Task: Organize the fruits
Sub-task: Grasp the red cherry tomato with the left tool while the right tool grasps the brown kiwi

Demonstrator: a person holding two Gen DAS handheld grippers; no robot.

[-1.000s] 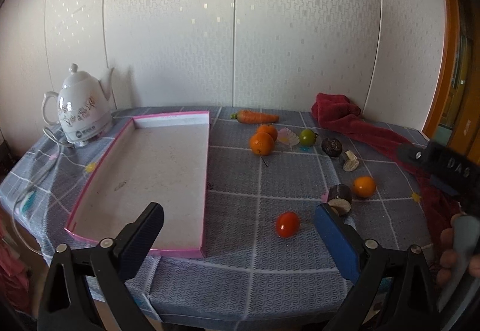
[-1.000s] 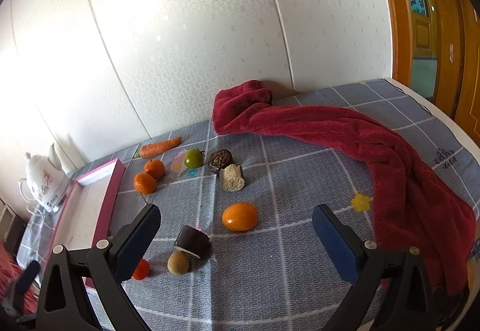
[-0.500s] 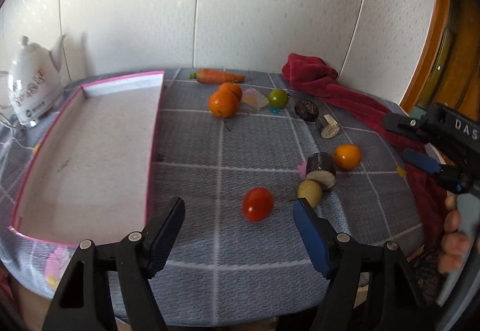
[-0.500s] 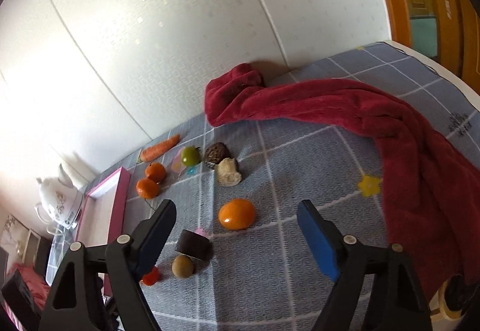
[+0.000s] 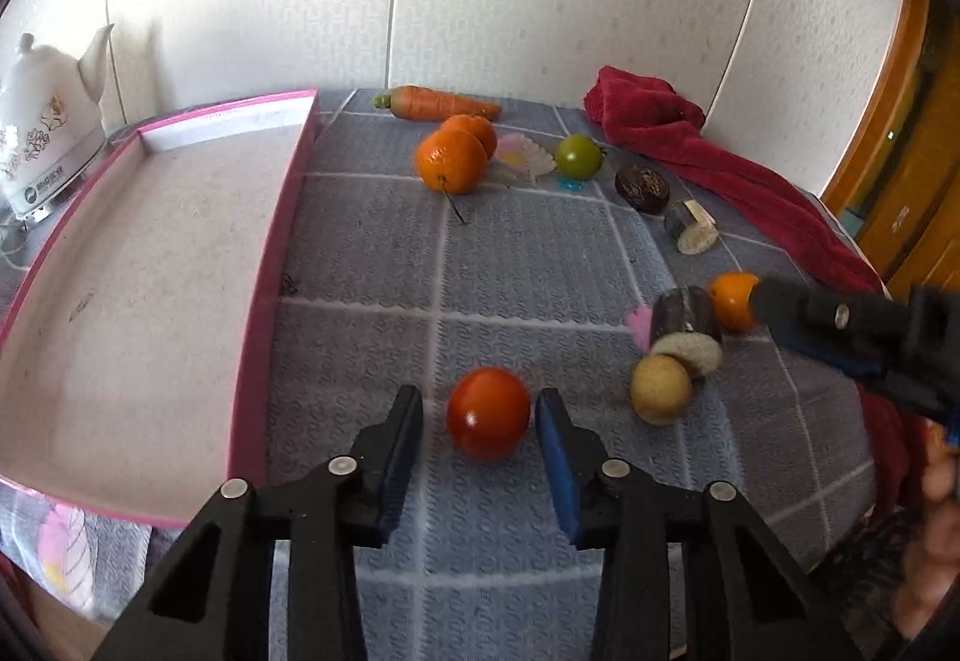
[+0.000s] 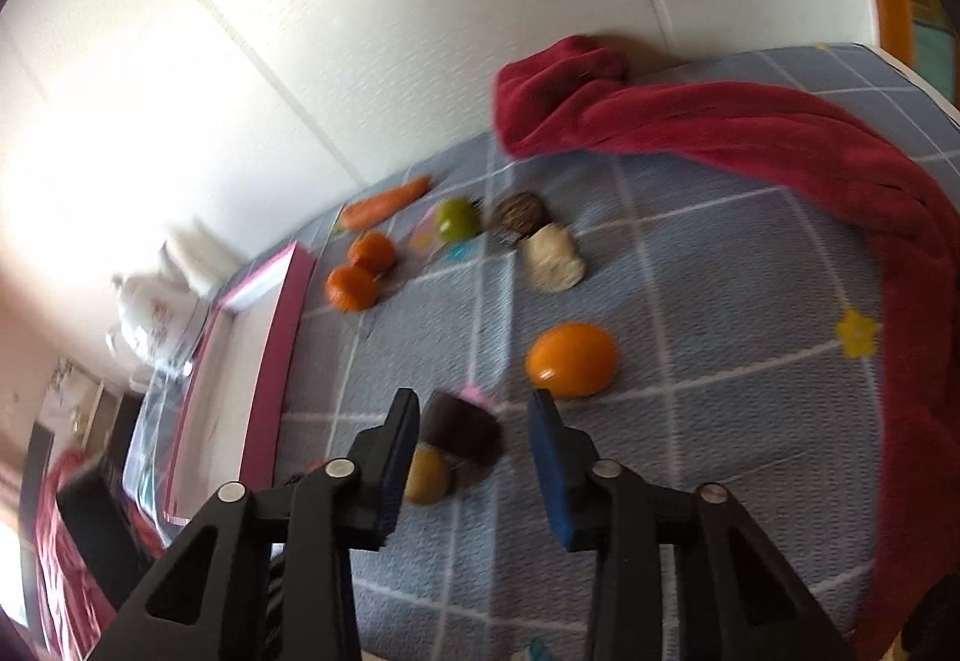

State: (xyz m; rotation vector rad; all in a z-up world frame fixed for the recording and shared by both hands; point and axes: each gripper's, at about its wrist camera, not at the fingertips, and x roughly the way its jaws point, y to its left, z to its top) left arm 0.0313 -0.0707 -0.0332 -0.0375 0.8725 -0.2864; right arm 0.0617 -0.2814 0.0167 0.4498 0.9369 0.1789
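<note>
A red tomato (image 5: 488,412) lies on the grey checked cloth between the fingers of my left gripper (image 5: 478,421), which is open around it with small gaps either side. The pink-rimmed tray (image 5: 273,265) lies to its left. My right gripper (image 6: 471,424) is open above a dark cut piece (image 6: 462,430) and a yellow-brown fruit (image 6: 427,475); it also shows at the right edge of the left wrist view (image 5: 852,325). An orange fruit (image 6: 571,360) lies just right of it. Two oranges (image 5: 451,160), a green fruit (image 5: 578,157) and a carrot (image 5: 438,103) lie further back.
A white kettle (image 5: 42,115) stands at the far left behind the tray. A red towel (image 6: 750,121) is draped along the table's right side. A dark round piece (image 5: 642,188) and a pale cut piece (image 5: 691,232) lie near the towel. The table's front edge is close below the grippers.
Both grippers have moved forward and down and narrowed. The left one now straddles the tomato. The right one has tilted and reached over the dark cut piece.
</note>
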